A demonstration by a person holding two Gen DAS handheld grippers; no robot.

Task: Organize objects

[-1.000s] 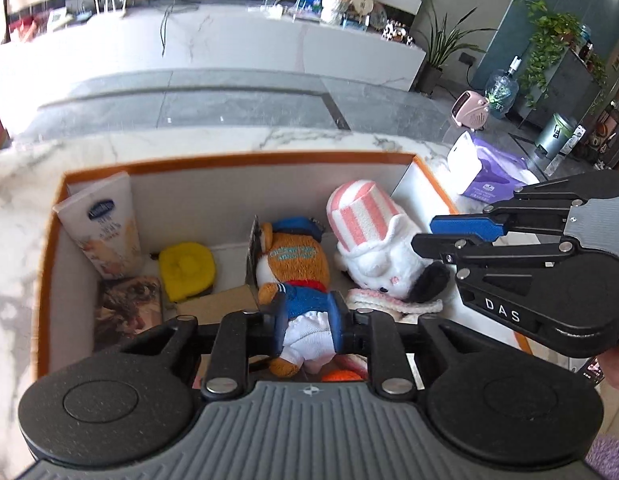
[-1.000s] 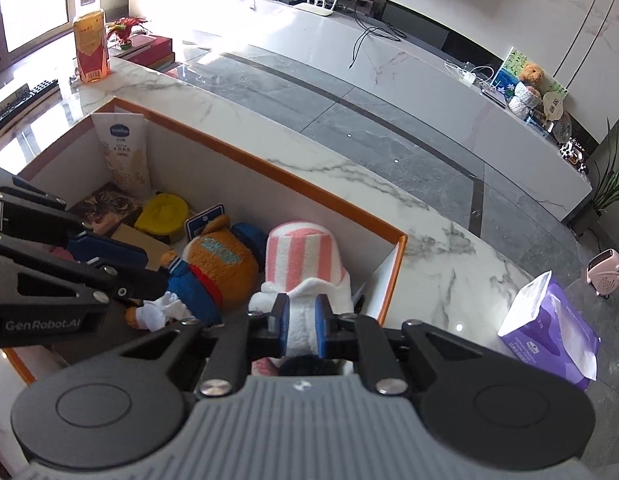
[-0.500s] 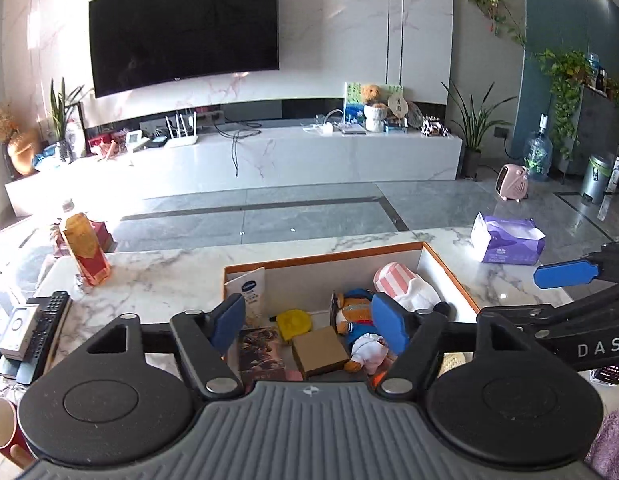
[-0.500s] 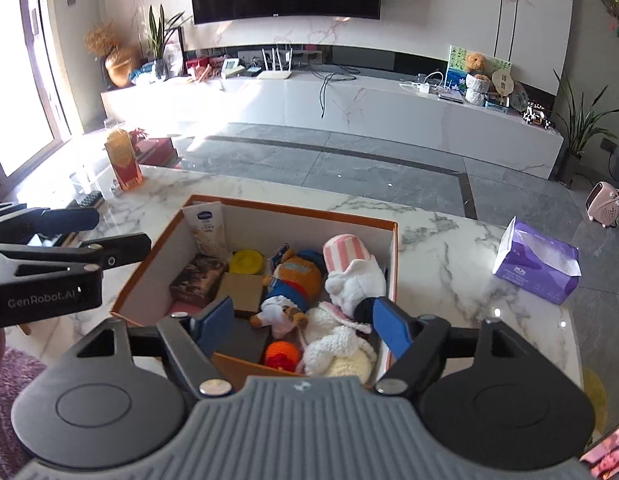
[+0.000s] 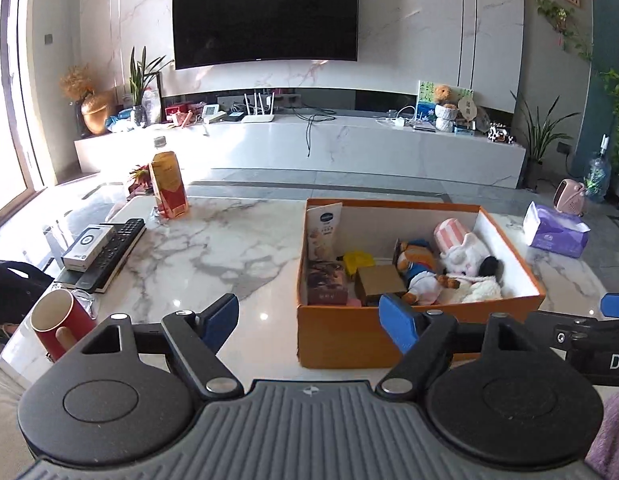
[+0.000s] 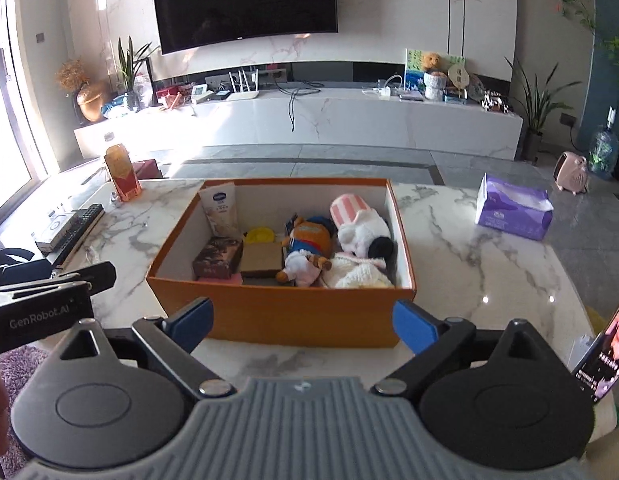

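Observation:
An orange box (image 5: 421, 332) (image 6: 281, 312) stands on the marble table. Inside lie a bear toy in blue and orange (image 5: 419, 264) (image 6: 309, 240), a white plush with a pink striped hat (image 5: 465, 252) (image 6: 361, 232), a yellow item (image 6: 260, 235), a small brown carton (image 6: 261, 258), a dark packet (image 6: 217, 258) and a cream tube (image 6: 221, 210). My left gripper (image 5: 307, 318) is open and empty, in front of the box's near left corner. My right gripper (image 6: 303, 318) is still opening, with nothing between its jaws, just before the box's near wall.
A red mug (image 5: 57, 322), a remote with a white case (image 5: 109, 252) and a juice bottle (image 5: 169, 184) sit to the left. A purple tissue box (image 6: 513, 210) stands far right. A lit phone (image 6: 607, 348) leans at the right edge.
Both grippers have let go of the plush toys, opened wide and drawn back and up out of the box. The bear and white plush stay inside.

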